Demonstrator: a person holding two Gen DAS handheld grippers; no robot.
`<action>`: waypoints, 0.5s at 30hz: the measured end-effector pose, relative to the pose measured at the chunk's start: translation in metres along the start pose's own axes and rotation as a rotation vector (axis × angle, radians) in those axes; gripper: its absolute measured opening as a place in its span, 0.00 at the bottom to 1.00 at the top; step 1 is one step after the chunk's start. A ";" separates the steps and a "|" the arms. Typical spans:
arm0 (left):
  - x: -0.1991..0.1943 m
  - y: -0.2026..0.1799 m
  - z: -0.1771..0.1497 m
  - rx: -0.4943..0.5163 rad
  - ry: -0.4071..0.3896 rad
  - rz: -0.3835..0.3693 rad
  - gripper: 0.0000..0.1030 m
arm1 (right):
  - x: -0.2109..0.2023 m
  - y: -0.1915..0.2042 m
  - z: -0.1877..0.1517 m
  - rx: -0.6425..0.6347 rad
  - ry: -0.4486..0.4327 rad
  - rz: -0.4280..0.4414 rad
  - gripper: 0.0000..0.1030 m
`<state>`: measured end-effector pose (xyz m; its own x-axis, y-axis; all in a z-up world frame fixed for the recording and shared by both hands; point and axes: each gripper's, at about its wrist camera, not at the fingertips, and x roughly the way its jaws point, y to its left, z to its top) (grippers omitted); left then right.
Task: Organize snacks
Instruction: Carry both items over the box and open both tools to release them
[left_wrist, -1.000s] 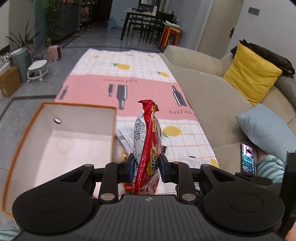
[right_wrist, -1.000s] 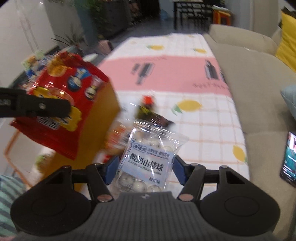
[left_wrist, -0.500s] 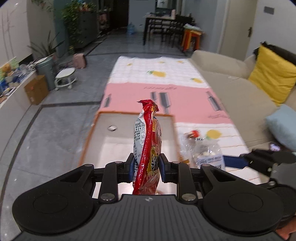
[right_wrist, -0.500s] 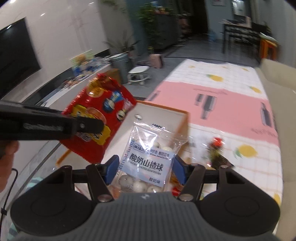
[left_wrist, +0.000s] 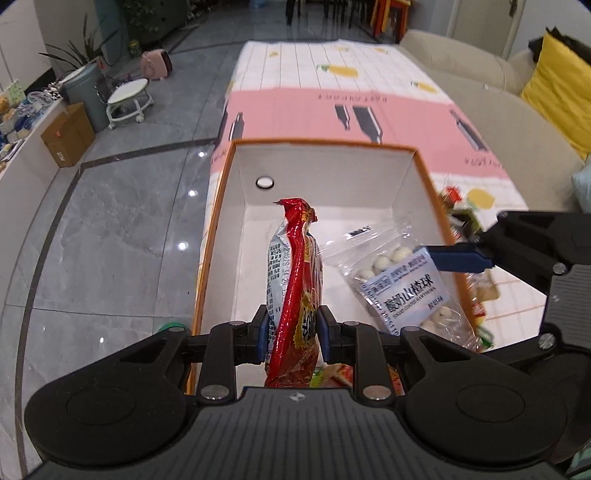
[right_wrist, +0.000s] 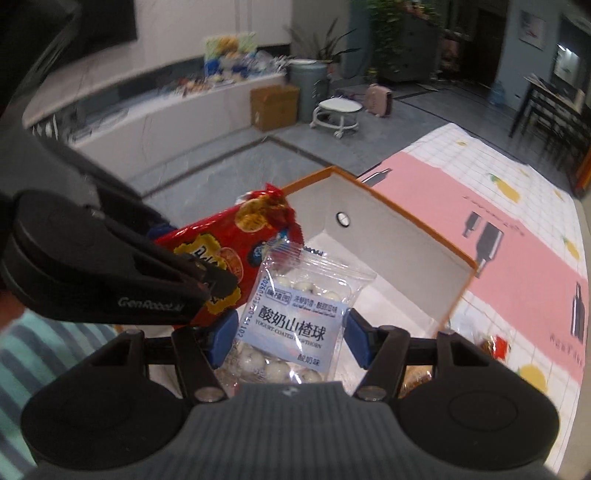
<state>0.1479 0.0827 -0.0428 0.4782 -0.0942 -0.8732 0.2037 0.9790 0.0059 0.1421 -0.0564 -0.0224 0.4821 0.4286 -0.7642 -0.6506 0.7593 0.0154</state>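
My left gripper (left_wrist: 291, 334) is shut on a red snack bag (left_wrist: 295, 288), held edge-on above the open orange-rimmed white box (left_wrist: 325, 162). My right gripper (right_wrist: 291, 338) is shut on a clear packet of yogurt-coated hawthorn balls (right_wrist: 295, 321), hanging over the same box (right_wrist: 388, 229). The left view shows that packet (left_wrist: 402, 284) and the right gripper's blue pad at the box's right wall. Seen from the right wrist, the red bag (right_wrist: 225, 251) sits just left of the packet, almost touching it.
Loose snack packets (left_wrist: 458, 203) lie on the pink and white checked cloth (left_wrist: 369, 103) right of the box. A beige sofa (left_wrist: 491, 85) with a yellow cushion runs along the right. Grey tile floor, a white stool (left_wrist: 127, 99) and a cardboard box (left_wrist: 68, 134) are on the left.
Both grippers carried their packets leftward from over the cloth to above the box and came close together. The right gripper rolled. Neither grip changed.
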 end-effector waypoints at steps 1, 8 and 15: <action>0.005 0.002 0.000 0.010 0.013 0.006 0.28 | 0.006 0.003 0.001 -0.023 0.012 -0.003 0.58; 0.032 0.005 0.000 0.076 0.067 0.025 0.28 | 0.049 0.003 0.004 -0.131 0.095 -0.027 0.58; 0.056 0.001 0.002 0.094 0.115 0.056 0.27 | 0.075 0.003 -0.002 -0.218 0.160 -0.064 0.59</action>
<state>0.1762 0.0780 -0.0907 0.3909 -0.0135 -0.9203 0.2611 0.9604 0.0968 0.1756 -0.0227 -0.0808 0.4391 0.2871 -0.8513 -0.7408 0.6518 -0.1623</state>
